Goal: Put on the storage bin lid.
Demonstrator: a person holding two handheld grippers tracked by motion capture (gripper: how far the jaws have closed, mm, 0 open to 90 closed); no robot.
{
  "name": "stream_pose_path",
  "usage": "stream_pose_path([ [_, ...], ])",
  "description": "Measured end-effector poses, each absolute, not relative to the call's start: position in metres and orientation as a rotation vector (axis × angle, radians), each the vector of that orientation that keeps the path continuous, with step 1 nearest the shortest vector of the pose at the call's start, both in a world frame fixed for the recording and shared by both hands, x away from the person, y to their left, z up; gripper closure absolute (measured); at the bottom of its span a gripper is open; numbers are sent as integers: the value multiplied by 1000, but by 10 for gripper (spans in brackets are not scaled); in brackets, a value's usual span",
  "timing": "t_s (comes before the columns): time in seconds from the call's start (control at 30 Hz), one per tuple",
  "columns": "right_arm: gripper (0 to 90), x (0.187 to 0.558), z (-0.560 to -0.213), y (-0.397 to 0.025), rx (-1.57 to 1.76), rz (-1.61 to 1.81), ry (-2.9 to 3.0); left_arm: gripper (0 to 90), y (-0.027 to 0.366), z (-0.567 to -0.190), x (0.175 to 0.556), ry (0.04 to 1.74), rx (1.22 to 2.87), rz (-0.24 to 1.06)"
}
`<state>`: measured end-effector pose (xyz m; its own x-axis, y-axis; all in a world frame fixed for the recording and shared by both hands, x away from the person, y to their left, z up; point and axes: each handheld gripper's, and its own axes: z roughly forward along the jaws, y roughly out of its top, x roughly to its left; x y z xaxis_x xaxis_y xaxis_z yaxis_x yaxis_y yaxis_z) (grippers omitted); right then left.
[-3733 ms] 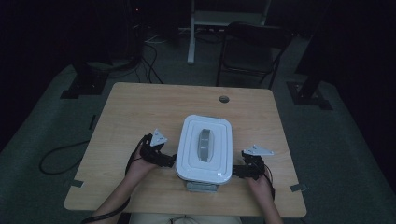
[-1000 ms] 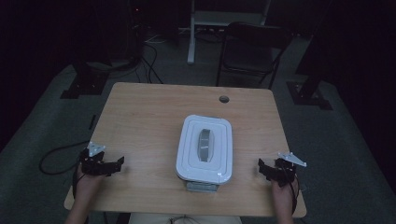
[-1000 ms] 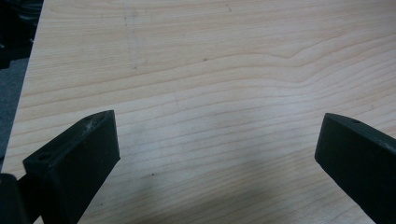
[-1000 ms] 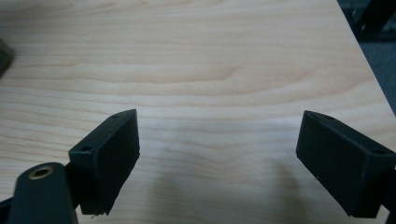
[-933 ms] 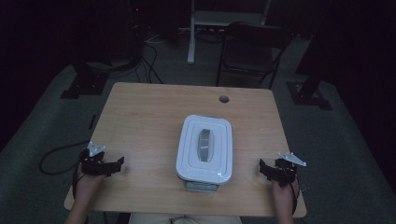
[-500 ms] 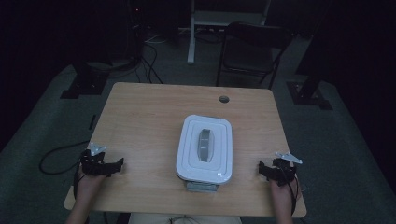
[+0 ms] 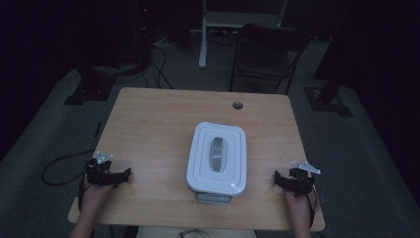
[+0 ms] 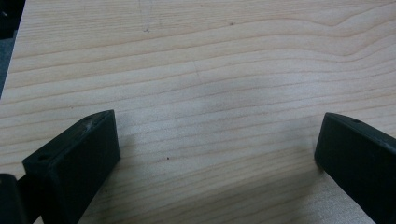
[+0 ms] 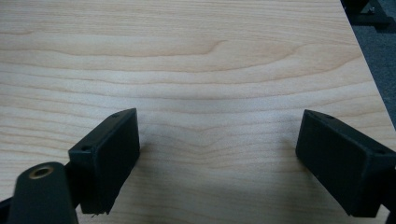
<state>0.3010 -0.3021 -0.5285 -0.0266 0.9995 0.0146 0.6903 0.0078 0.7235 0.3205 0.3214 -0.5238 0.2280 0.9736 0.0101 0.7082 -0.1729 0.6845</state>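
We held the left gripper [image 7: 124, 174] and the right gripper [image 7: 278, 179] low at the near corners of the wooden worktop [image 7: 153, 124], each with its jaws spread wide and nothing between them but bare wood. Between them and a little farther off, the white lidded container [image 7: 217, 158] sat in the middle of the worktop, well apart from both. Beyond the far edge stood a dark chair [image 7: 270, 52].
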Motion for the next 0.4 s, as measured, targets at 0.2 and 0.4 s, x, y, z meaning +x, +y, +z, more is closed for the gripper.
stream_pose_path([
  [0.2,131,301,-529,-302,1734,773,1770,6,324,-524,324,1550,1944,625],
  [0.4,131,301,-528,-302,1735,773,1769,6,324,-524,325,1570,1929,632],
])
